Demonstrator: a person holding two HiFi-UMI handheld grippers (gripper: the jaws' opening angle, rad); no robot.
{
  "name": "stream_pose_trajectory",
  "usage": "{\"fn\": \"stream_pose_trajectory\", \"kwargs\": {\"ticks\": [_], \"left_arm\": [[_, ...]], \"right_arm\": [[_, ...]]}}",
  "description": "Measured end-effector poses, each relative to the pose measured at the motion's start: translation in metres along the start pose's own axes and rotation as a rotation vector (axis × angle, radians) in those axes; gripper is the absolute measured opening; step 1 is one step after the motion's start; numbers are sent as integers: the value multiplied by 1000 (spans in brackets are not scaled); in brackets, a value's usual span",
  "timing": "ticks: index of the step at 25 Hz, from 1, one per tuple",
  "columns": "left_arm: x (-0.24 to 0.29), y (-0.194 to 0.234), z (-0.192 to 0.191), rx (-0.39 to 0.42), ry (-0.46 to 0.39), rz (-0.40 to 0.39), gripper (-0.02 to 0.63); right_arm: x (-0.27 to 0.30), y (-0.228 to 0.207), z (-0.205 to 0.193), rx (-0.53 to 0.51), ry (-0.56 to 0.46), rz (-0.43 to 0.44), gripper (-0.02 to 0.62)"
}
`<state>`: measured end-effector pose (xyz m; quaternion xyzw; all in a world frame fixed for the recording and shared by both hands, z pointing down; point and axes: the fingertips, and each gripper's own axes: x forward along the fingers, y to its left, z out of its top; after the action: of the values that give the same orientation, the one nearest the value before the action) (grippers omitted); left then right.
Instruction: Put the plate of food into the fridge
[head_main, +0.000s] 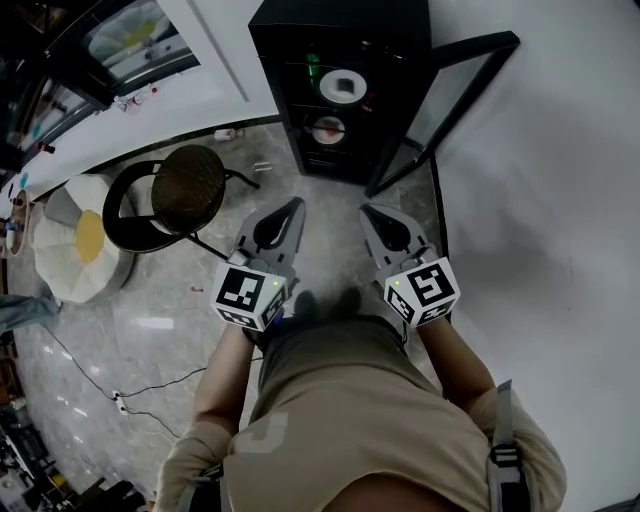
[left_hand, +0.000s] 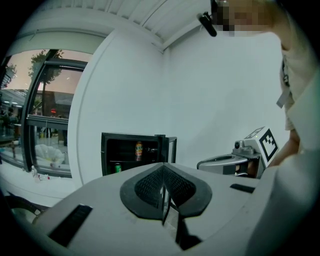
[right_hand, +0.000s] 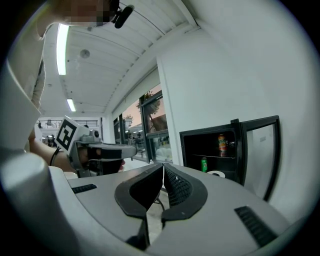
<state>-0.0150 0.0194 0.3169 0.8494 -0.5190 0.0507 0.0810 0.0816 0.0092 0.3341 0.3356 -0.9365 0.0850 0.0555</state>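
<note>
A black mini fridge (head_main: 330, 90) stands with its glass door (head_main: 445, 100) swung open to the right. Inside, one white plate (head_main: 343, 85) with something dark on it sits on an upper shelf, and a second plate (head_main: 328, 130) lies lower down. In the right gripper view the fridge (right_hand: 220, 150) holds an orange can (right_hand: 222, 145), a green can (right_hand: 204, 164) and a white plate (right_hand: 216, 174). My left gripper (head_main: 296, 205) and right gripper (head_main: 366, 210) are both shut and empty, side by side, short of the fridge. The left gripper (left_hand: 162, 165) and right gripper (right_hand: 163, 165) point toward it.
A round brown chair (head_main: 190, 190) with a black frame stands left of the grippers. Further left sits a white and yellow flower-shaped stool (head_main: 75, 240). Cables (head_main: 130, 395) trail over the marble floor. A white wall (head_main: 560, 200) runs along the right.
</note>
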Motion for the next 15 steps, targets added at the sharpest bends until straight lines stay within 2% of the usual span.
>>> {"fn": "stream_pose_trajectory", "kwargs": {"ticks": [4,15], "left_arm": [[-10,11,4,0,-25,-1,12],[-20,26,15,12,-60,-68,12]], "right_arm": [[8,15,1,-9,7,9,23],[26,42,12,-48,15,7,23]]}}
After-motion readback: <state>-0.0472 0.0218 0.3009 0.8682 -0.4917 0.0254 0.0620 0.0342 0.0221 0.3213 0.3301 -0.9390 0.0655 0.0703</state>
